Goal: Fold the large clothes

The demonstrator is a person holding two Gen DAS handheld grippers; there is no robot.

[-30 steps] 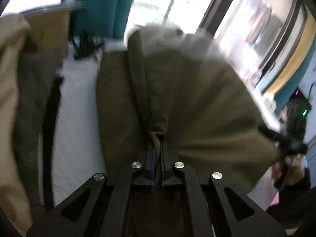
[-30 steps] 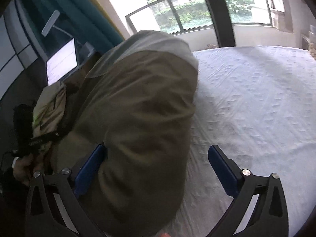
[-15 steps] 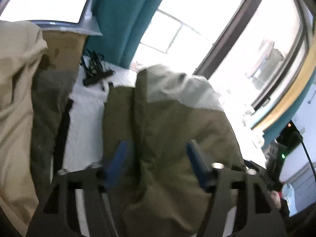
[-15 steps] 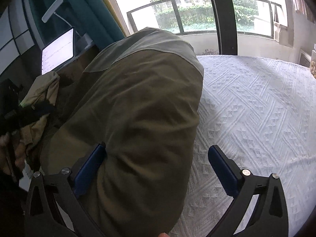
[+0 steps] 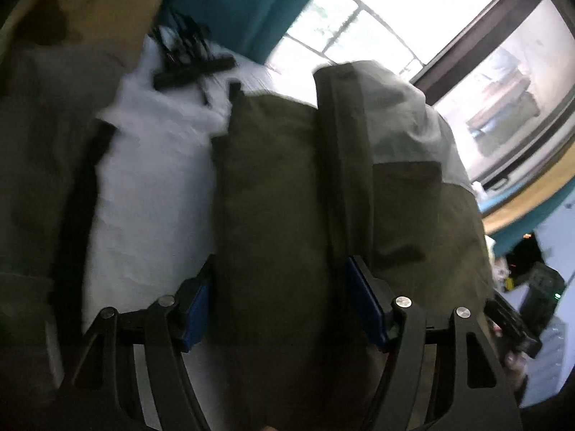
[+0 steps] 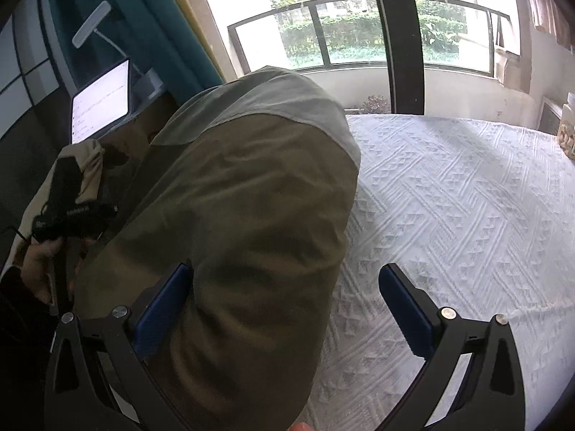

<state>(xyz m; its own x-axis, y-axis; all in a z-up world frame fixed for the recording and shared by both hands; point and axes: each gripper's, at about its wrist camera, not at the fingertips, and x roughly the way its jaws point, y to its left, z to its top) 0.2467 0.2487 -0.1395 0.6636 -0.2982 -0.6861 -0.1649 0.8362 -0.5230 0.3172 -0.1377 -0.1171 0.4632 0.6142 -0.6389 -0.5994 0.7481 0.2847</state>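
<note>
An olive-green garment with a pale grey top panel (image 5: pixel 287 215) lies bunched on the white textured bedspread (image 6: pixel 467 215). In the left wrist view my left gripper (image 5: pixel 284 287) is open, its blue pads either side of a fold of the garment. In the right wrist view the garment (image 6: pixel 244 233) fills the left half. My right gripper (image 6: pixel 284 287) is open, with the left pad against the cloth and the right pad over bare bedspread. The other hand-held gripper (image 6: pixel 72 212) shows at the left.
A heap of beige and grey clothes (image 5: pixel 39 143) lies at the left of the left wrist view. Black cables (image 5: pixel 190 61) lie on the bed near a teal curtain (image 5: pixel 233 3). A lit laptop screen (image 6: pixel 100 100) and a large window (image 6: pixel 359 36) are behind.
My left gripper was shut on a fold of the garment a second ago and has opened and let it go. My right gripper stays open beside the garment.
</note>
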